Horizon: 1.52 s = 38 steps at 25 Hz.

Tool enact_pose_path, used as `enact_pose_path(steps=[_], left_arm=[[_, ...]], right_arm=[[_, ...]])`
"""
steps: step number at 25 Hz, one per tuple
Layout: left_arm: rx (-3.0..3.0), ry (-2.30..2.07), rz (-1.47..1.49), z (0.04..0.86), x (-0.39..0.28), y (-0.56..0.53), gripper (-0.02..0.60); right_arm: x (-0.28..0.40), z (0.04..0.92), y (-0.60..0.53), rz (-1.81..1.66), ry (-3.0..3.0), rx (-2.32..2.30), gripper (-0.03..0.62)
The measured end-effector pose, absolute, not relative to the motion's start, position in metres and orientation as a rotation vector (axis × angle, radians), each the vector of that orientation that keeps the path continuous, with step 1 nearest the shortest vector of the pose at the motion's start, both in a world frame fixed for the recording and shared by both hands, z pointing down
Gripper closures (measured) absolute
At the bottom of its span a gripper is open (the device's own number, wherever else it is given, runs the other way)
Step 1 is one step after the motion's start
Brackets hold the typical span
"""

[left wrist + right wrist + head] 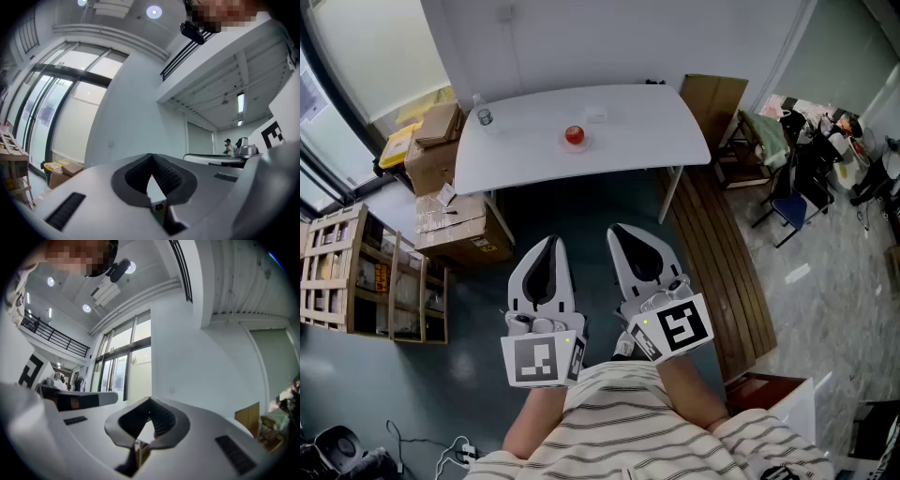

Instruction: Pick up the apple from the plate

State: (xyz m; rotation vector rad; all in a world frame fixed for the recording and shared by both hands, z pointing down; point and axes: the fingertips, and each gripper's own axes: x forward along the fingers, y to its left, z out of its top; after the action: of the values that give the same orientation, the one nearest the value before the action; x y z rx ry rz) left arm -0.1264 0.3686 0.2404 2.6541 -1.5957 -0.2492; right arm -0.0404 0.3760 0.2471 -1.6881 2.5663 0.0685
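Head view: the apple (574, 135) sits on a small plate (575, 147) near the middle of the white table (628, 131), toward the table's near edge. A bottle (484, 115) stands at the table's left end, and cardboard boxes (441, 164) are stacked on the floor beside that end. Both grippers are held over the floor, well apart from the table and close to the person's striped shirt (619, 422), tips aimed toward the table. The left gripper (549, 244) and the right gripper (621, 232) lie side by side, each with its jaws drawn together.

Left gripper view: the jaws meet at their tips with nothing between the pads; beyond them are a white wall and tall windows.

Right gripper view: the jaws are fully closed tip to tip and hold nothing; the left gripper shows just beside it.
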Motion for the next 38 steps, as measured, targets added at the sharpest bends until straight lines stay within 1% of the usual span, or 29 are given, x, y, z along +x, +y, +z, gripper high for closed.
enact_pose_path(steps=[9, 21, 28, 38], left_arm=[[2.643, -1.648, -0.226, 0.246, -0.101, 0.352, 0.577], [2.63, -1.747, -0.204, 0.251, -0.031, 0.341, 0.577], [2.582, -1.791, -0.15, 0.269, -0.022, 0.325, 0.577], [2.554, -1.776, -0.168, 0.285, -0.023, 0.263, 0.577]], right_arm=[[-0.017, 0.25, 0.361, 0.086, 2.588, -1.615, 0.582], [0.047, 0.257, 0.345, 0.096, 2.614, -1.549, 0.582], [0.059, 0.271, 0.322, 0.049, 2.631, -1.511, 0.582], [0.058, 0.286, 0.265, 0.035, 2.668, -1.518, 0.582]])
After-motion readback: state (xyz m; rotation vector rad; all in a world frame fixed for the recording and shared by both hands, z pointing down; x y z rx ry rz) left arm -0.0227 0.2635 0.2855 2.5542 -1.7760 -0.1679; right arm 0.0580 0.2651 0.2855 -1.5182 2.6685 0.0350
